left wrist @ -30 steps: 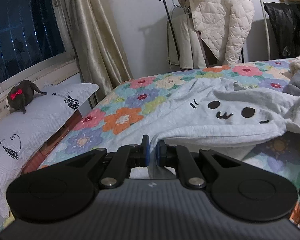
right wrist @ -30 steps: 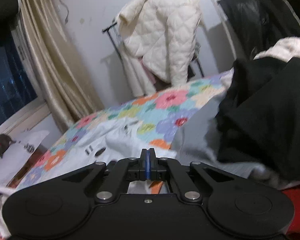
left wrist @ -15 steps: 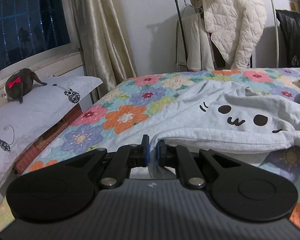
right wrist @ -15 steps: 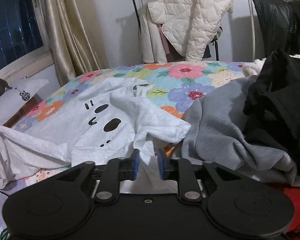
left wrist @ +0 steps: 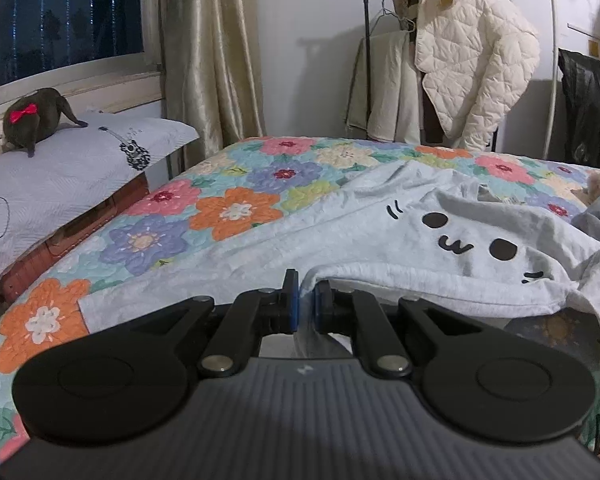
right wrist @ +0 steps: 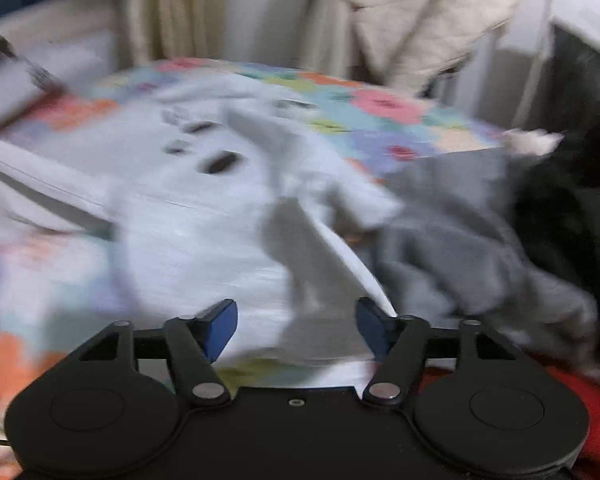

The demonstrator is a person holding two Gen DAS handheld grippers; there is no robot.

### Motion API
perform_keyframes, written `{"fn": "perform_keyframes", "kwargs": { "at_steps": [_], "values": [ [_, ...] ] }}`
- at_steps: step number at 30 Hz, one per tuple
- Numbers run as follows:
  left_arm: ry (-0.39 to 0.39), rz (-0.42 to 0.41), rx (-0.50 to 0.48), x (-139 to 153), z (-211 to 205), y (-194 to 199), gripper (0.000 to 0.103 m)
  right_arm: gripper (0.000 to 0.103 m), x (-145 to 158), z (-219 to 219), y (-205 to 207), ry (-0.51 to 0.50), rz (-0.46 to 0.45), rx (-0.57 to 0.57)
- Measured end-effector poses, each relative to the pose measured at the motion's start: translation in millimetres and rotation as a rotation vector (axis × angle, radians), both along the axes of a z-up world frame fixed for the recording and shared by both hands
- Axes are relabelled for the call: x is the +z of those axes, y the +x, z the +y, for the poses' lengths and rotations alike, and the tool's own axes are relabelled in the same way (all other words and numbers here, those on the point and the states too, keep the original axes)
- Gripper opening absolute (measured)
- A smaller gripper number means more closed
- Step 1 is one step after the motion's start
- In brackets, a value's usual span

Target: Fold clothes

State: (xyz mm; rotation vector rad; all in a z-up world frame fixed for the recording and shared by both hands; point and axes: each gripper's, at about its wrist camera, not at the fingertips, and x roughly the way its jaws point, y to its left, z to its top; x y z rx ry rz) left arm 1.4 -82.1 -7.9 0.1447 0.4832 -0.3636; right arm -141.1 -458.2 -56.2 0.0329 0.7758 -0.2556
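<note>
A light grey T-shirt [left wrist: 380, 240] with a black cartoon face lies crumpled on the flowered bedspread [left wrist: 228, 208]. My left gripper [left wrist: 305, 306] is shut on the T-shirt's near hem and holds a fold of cloth between its blue pads. In the blurred right wrist view the same T-shirt [right wrist: 204, 216] lies spread below my right gripper [right wrist: 296, 330], which is open with its blue pads wide apart; a loose flap of the shirt stands between and beyond them.
A grey garment [right wrist: 460, 216] and a black one [right wrist: 572, 200] are piled at the right of the bed. A pillow [left wrist: 60, 176] with a dark plush toy [left wrist: 32, 120] lies at left. A cream quilted jacket [left wrist: 468, 64] hangs on a rack behind the bed.
My right gripper went from shut to wide open, let go of the shirt and swung quickly. My left gripper stayed shut on the hem and drifted slightly.
</note>
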Motion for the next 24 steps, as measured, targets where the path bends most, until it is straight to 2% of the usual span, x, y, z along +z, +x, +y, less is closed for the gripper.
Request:
{"fn": "perform_keyframes", "kwargs": {
  "at_steps": [2,6,7,8,9,10,14,18,21,22,23,24],
  "values": [
    [-0.011,-0.001,-0.002,1.2,0.5,-0.5,0.007,0.071,-9.6,-11.5,6.6,0.078,-0.003,-0.013],
    [-0.030,-0.007,-0.001,6.1,4.5,-5.7,0.007,0.070,-3.4,-10.3,3.9,0.103,-0.042,0.029],
    [-0.030,-0.009,0.000,7.4,5.7,-7.7,0.007,0.057,-1.4,-9.5,2.9,0.106,-0.053,0.040],
    [-0.029,-0.011,0.002,8.9,6.8,-9.8,0.007,0.023,0.6,-8.7,1.9,0.109,-0.063,0.052],
    [-0.029,-0.012,0.004,10.4,8.0,-11.9,0.007,0.006,2.7,-7.9,0.9,0.113,-0.073,0.064],
    [-0.034,-0.014,0.005,12.4,9.8,-14.5,0.007,0.005,4.7,-7.1,-0.1,0.116,-0.084,0.076],
    [-0.058,-0.034,-0.005,19.0,15.0,-22.4,0.007,0.004,12.8,-3.9,-4.2,0.129,-0.125,0.123],
    [-0.028,-0.056,-0.010,18.0,8.6,-21.7,0.007,0.005,20.9,-0.8,-8.2,0.142,-0.167,0.170],
    [-0.003,-0.052,-0.002,14.5,5.1,-20.4,0.007,0.013,19.3,12.1,-6.4,0.135,-0.173,0.217],
    [0.000,-0.050,-0.001,14.3,5.1,-20.7,0.007,0.027,14.7,24.0,-3.3,0.109,-0.142,0.256],
    [-0.001,-0.048,0.000,14.5,5.8,-21.0,0.007,0.049,11.8,34.1,-0.8,0.082,-0.115,0.291],
    [-0.004,-0.047,0.000,14.8,6.7,-21.1,0.007,0.058,8.9,45.1,2.4,0.056,-0.093,0.322]
  ]
}}
